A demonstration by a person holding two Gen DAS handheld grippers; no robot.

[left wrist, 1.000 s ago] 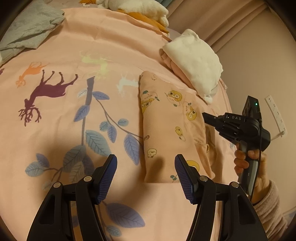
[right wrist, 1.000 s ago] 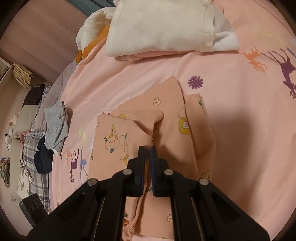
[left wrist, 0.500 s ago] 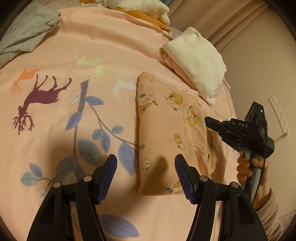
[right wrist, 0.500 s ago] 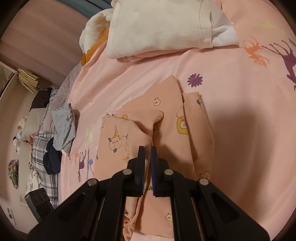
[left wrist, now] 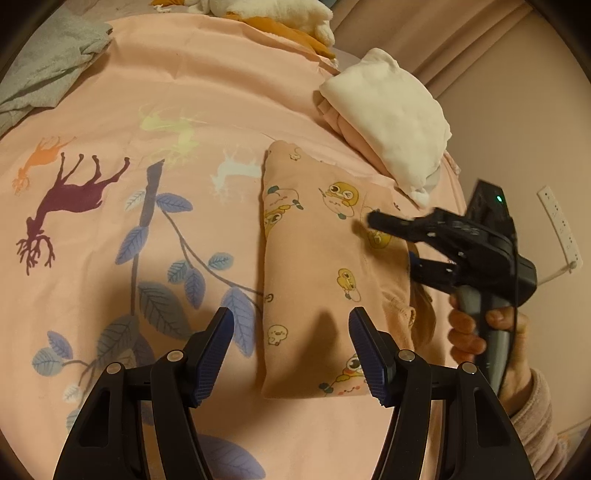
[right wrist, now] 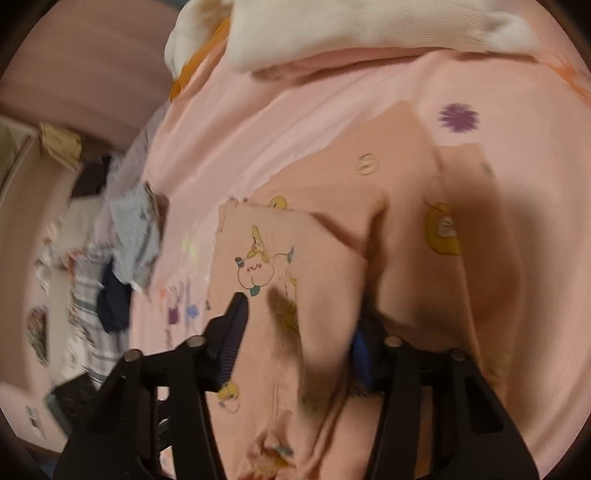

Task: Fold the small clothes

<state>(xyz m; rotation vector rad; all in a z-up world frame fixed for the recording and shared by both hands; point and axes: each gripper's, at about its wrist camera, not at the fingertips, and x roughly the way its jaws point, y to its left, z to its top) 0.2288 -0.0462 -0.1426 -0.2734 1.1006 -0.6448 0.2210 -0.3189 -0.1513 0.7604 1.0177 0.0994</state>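
A small peach garment (left wrist: pixel 314 273) printed with cartoon animals lies folded into a long strip on the pink bedspread (left wrist: pixel 110 206). My left gripper (left wrist: pixel 290 332) hovers open over its near end, touching nothing. In the left wrist view my right gripper (left wrist: pixel 397 243), held by a hand (left wrist: pixel 465 332), reaches over the garment's right edge. In the blurred right wrist view the right gripper (right wrist: pixel 299 332) is low over the garment (right wrist: pixel 280 258) with its jaws opening. A ridge of the cloth lies between them and hides part of the right finger.
A folded white and pink stack (left wrist: pixel 391 122) sits just beyond the garment, also in the right wrist view as a white pile (right wrist: pixel 369 29). Grey cloth (left wrist: pixel 48 70) lies far left, a plush toy (left wrist: pixel 280 14) at the top. A power strip (left wrist: pixel 561 229) hangs on the wall. Loose clothes (right wrist: pixel 122 258) lie beside the bed.
The right gripper, shut before, now has its jaws apart and has dropped closer onto the garment. In the left wrist view it has reached leftward over the cloth. The left gripper keeps still.
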